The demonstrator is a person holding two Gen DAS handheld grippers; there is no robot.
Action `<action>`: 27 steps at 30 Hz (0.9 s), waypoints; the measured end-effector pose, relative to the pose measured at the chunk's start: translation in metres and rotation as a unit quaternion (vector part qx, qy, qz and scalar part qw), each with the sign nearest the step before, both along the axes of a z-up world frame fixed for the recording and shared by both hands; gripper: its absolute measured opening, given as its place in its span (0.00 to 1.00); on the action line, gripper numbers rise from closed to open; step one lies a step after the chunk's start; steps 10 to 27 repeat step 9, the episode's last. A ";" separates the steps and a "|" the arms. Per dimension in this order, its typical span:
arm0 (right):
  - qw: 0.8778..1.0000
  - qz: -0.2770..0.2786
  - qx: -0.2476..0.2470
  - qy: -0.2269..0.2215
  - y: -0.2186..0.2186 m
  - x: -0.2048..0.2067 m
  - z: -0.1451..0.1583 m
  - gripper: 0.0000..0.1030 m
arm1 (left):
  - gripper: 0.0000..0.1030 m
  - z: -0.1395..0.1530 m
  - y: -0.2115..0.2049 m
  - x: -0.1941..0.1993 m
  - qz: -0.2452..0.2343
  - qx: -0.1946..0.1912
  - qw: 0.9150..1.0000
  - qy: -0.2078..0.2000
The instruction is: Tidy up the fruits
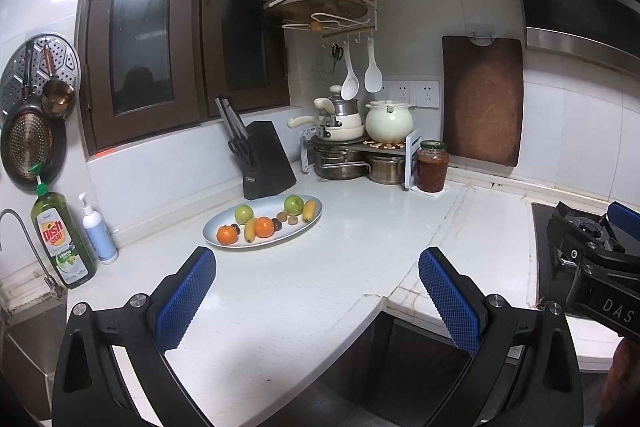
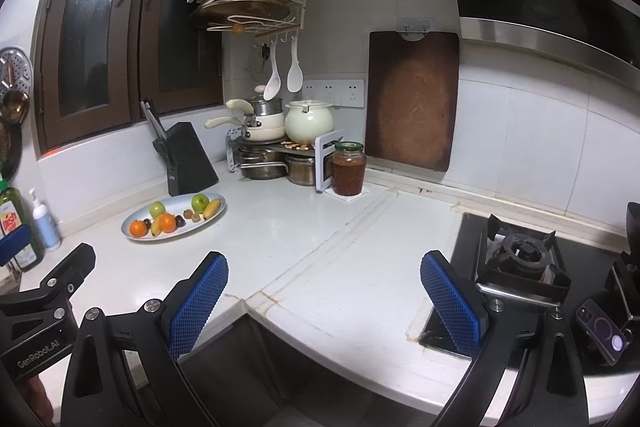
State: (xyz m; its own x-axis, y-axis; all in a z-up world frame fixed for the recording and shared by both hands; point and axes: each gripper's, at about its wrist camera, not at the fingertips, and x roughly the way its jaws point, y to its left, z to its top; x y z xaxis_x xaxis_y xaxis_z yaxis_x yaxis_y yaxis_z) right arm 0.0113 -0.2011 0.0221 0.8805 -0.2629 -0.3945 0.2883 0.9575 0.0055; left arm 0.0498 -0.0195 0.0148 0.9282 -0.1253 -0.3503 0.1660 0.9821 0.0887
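Both tongs, left gripper and right gripper, gape wide, empty; on the plate before the knife block: two apples, two oranges, two bananas.

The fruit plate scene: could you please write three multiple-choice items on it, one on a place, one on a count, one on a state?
1. Where does the oval plate of fruit stand?
A. on the stove
B. on the white counter, in front of the black knife block
C. in the sink

2. How many oranges lie on it?
A. two
B. four
C. none

3. How do the left gripper and right gripper stand?
A. both shut on fruit
B. one holds a banana
C. both open, holding nothing

Answers: 1 B, the block stands just behind the plate. 2 A, one orange near the plate's end, another orange mid-plate. 3 C, blue pads wide apart over bare counter.
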 end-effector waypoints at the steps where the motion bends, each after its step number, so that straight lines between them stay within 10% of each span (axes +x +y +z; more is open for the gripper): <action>1: 1.000 -0.001 0.000 0.000 0.000 0.001 0.000 0.95 | 1.00 0.000 0.000 0.000 0.001 0.000 1.000 0.000; 27: 1.000 -0.001 0.000 0.003 -0.003 0.004 -0.001 0.95 | 1.00 0.000 0.000 0.002 0.001 -0.001 1.000 0.001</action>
